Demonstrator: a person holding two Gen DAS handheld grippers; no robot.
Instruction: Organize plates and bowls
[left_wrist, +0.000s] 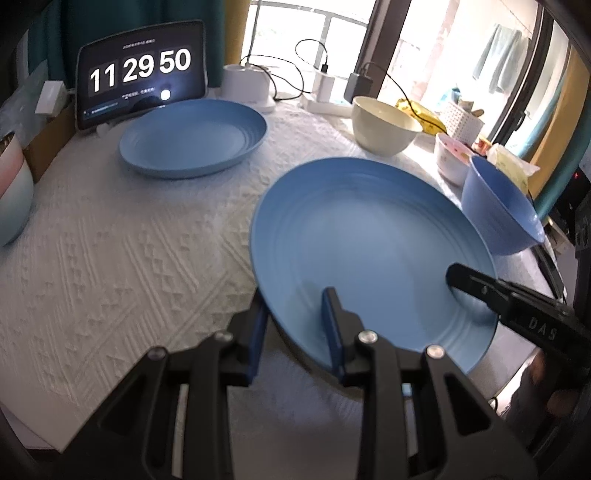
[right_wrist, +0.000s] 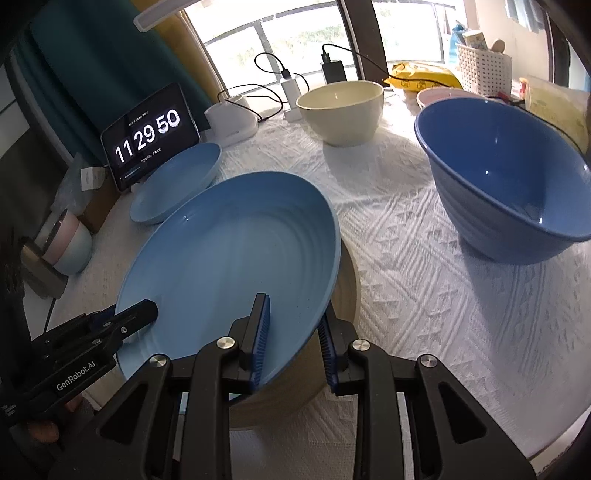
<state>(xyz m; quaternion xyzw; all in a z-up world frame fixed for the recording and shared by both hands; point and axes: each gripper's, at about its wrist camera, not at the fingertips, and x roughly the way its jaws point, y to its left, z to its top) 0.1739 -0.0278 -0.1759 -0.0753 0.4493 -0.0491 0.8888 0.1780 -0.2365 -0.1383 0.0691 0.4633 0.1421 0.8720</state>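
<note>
A large blue ridged plate (left_wrist: 362, 236) is held tilted above the white tablecloth; it also shows in the right wrist view (right_wrist: 229, 251). My left gripper (left_wrist: 295, 325) is shut on its near left rim. My right gripper (right_wrist: 291, 332) is shut on its near right rim, one finger over and one under. A tan plate (right_wrist: 343, 291) lies beneath it. A second blue plate (left_wrist: 192, 136) rests by the tablet. A cream bowl (left_wrist: 384, 125), a dark blue bowl (right_wrist: 509, 177) and a pink patterned bowl (left_wrist: 452, 157) stand to the right. Stacked pastel bowls (right_wrist: 66, 243) stand at the left.
A tablet clock (left_wrist: 142, 70) stands at the back left beside a white charger base (left_wrist: 245, 83) with cables. A white basket (right_wrist: 482, 64) and yellow packet (right_wrist: 421, 79) sit at the back right. A cardboard box (left_wrist: 51, 136) stands at the left edge.
</note>
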